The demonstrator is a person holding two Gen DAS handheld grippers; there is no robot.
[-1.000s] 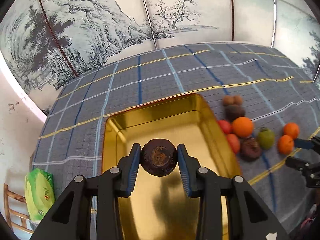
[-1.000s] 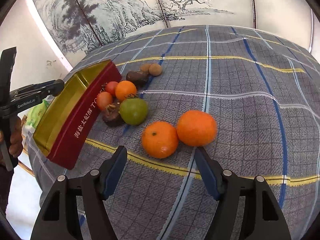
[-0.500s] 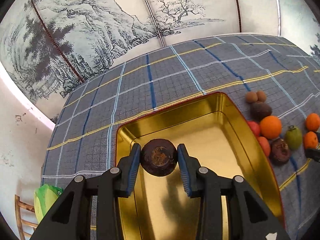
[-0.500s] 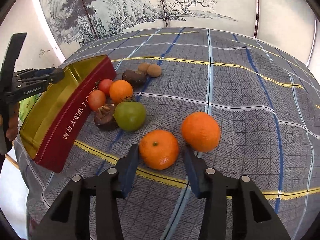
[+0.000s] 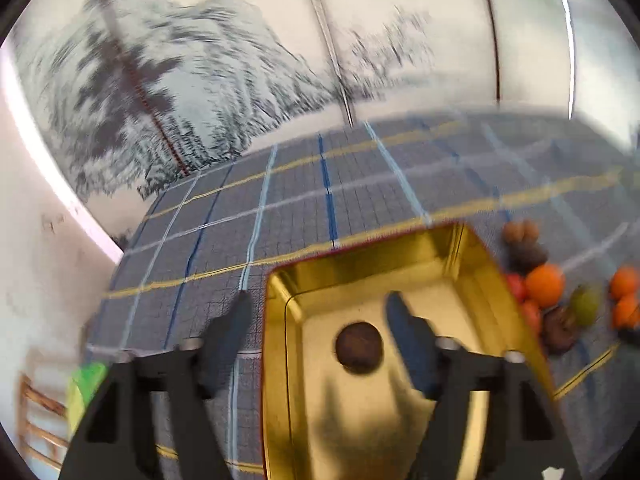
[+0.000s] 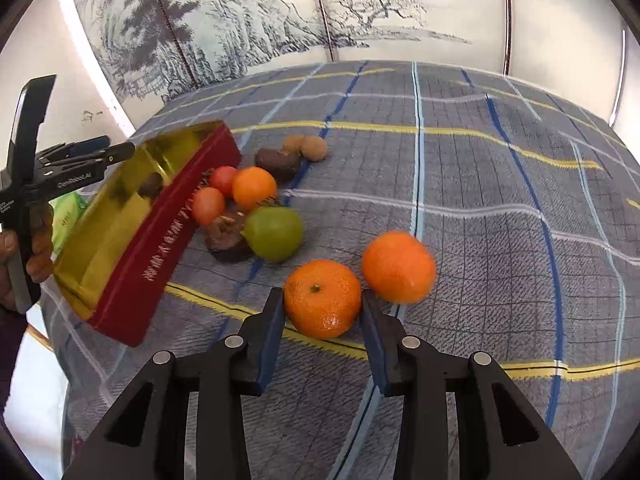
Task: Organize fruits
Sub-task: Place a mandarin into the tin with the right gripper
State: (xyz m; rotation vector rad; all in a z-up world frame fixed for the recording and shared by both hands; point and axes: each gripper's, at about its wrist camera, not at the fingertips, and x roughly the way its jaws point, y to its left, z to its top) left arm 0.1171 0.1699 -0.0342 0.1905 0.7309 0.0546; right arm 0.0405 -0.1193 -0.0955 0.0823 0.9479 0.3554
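One dark fruit in the tin (two oranges outside).

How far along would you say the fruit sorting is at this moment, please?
Done: one dark round fruit lies in the gold-lined red tin, free between the opening left tool. In hand: the right tool is closing around the nearer orange mandarin. Left: the other mandarin, the green fruit and the rest clustered beside the tin.
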